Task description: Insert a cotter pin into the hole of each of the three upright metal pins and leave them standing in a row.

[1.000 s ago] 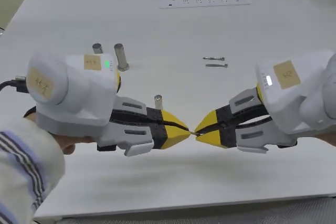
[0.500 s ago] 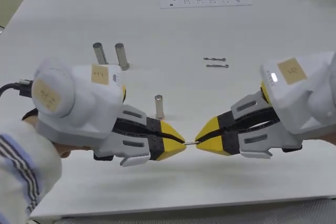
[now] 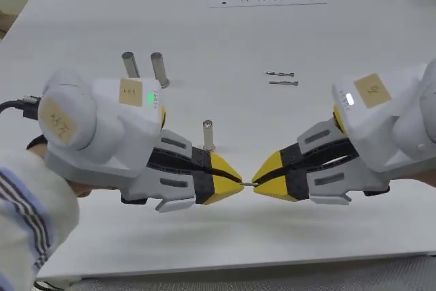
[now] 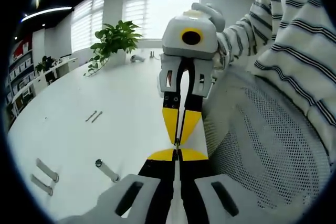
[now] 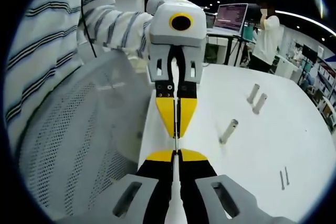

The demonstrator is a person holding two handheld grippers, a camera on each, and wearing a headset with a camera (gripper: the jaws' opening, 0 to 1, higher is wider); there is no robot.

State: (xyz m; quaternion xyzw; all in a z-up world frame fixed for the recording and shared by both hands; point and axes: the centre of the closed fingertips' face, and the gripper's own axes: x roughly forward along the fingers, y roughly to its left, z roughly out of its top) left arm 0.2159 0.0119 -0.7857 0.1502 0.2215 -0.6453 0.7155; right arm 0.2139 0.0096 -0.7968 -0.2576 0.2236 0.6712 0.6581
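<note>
Yellow-tipped left gripper [image 3: 237,183] and right gripper [image 3: 257,180] both clamped one level silver cotter pin [image 3: 248,183]
Grey upright metal pin [image 3: 208,134] stood just beyond, toward the bench's [image 3: 204,25] far edge

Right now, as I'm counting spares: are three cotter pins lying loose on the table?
No, only two lie there: the farther cotter pin and the nearer cotter pin, side by side.

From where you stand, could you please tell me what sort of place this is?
Probably an open-plan office or lab workspace: a large white table with a power strip, a potted plant near windows with blinds, and computer monitors on desks behind.
</note>
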